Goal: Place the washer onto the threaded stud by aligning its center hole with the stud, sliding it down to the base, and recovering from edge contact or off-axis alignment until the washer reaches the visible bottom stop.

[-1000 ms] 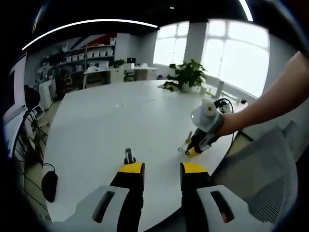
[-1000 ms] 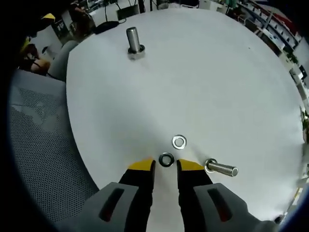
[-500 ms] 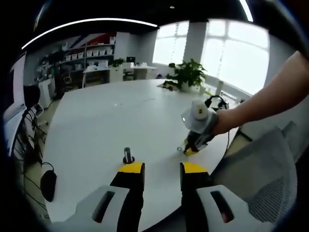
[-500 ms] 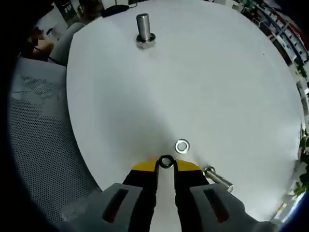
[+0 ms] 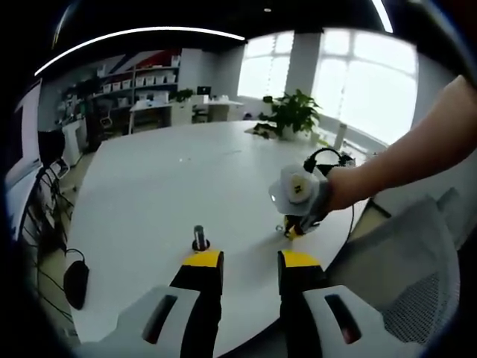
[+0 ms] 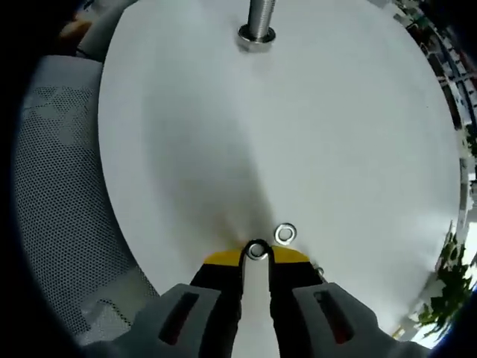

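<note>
A: Where is your right gripper [image 6: 256, 256] sitting?

B: Low over the white worktop [image 6: 313, 127], near its edge. Your yellow-tipped fingers [image 6: 222, 258] are drawn in on a small dark washer [image 6: 256, 250], pinching it from both sides at the very tips (it lies flat, or close to flat, on the surface).

A: And the other ring?

B: A second washer [image 6: 285, 234], brighter metal, lies just beside the pinched one, up and to its right in the right gripper view.

A: Where is the threaded stud?

B: The stud [image 6: 258, 21] stands upright on its nut-like base, well apart from your washer, across the worktop. In the left gripper view you see it [image 5: 199, 237] just beyond the left finger tip.

A: Your left gripper [image 5: 252, 259]?

B: Its fingers are apart with nothing between them, hovering over the worktop edge. Your right gripper [image 5: 294, 227] shows there too, tips down at the surface.
</note>
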